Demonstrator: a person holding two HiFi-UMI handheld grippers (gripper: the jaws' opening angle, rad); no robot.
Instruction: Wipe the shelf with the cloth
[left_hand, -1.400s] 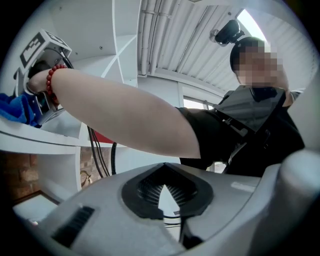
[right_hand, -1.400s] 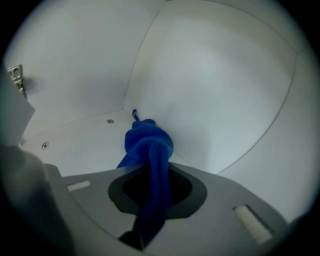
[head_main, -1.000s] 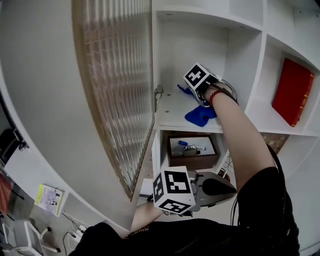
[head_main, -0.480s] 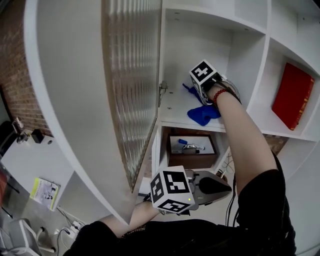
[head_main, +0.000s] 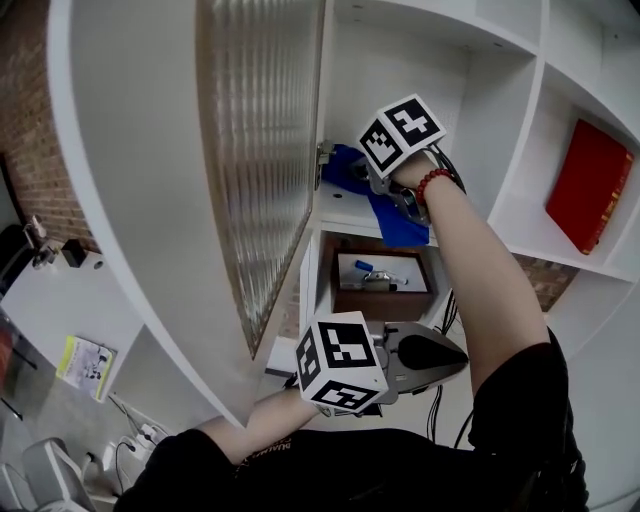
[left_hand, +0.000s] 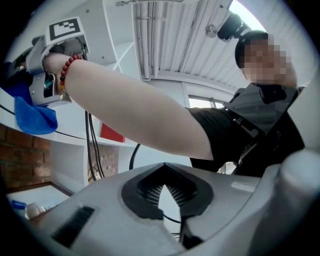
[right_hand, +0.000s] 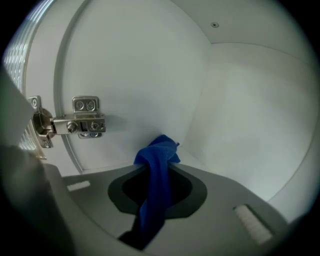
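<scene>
My right gripper (head_main: 372, 172) is inside the white shelf compartment (head_main: 345, 218), shut on the blue cloth (head_main: 345, 165). One end of the cloth bunches toward the left side wall; the other end hangs over the shelf's front edge. In the right gripper view the cloth (right_hand: 157, 185) runs between the shut jaws, and its tip sticks out toward the back corner. My left gripper (head_main: 462, 355) is held low, below the shelf, shut with nothing in it. From the left gripper view (left_hand: 162, 167) the cloth (left_hand: 32, 117) shows at the upper left, under the right gripper (left_hand: 47, 75).
A ribbed glass door (head_main: 260, 150) stands open at the compartment's left, on a metal hinge (right_hand: 75, 122). A red book (head_main: 585, 185) leans in the compartment to the right. Below the shelf is a brown box (head_main: 380, 275) with small items. A yellow leaflet (head_main: 85, 360) lies on a desk at lower left.
My right gripper has moved left across the shelf toward the hinge side, dragging the cloth with it. The left gripper has stayed about where it was.
</scene>
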